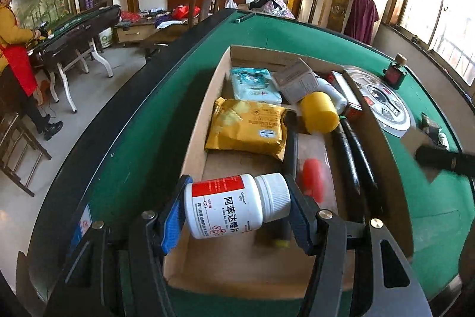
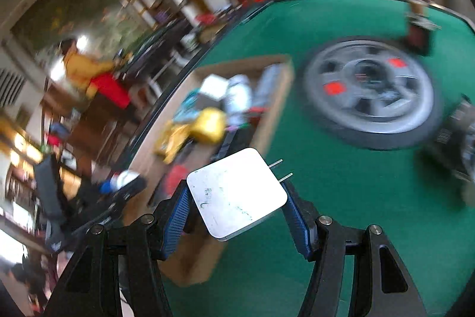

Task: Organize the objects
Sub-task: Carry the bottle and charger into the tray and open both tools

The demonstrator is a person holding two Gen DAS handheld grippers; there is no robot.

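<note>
On the bench (image 1: 267,31): a cardboard tray (image 1: 193,156), a round dial plate (image 1: 383,100) to its right. In the tray: a tissue pack (image 1: 255,85) at the far end, a snack packet (image 1: 249,127) nearer, pens (image 1: 353,165) along the right wall. Above the near end, a pill bottle (image 1: 234,204) between the left hand-held gripper (image 1: 237,213) pads. In the right hand-held gripper (image 2: 237,204), a charger (image 2: 237,192) over the bench, right of the tray.

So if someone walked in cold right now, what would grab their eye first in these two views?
Probably the white pill bottle lying sideways between the left gripper pads, over the near end of the cardboard box of odds and ends. Next, the flat white plug adapter clamped in the right gripper above the green table, prongs pointing toward the round silver centre panel.
</note>
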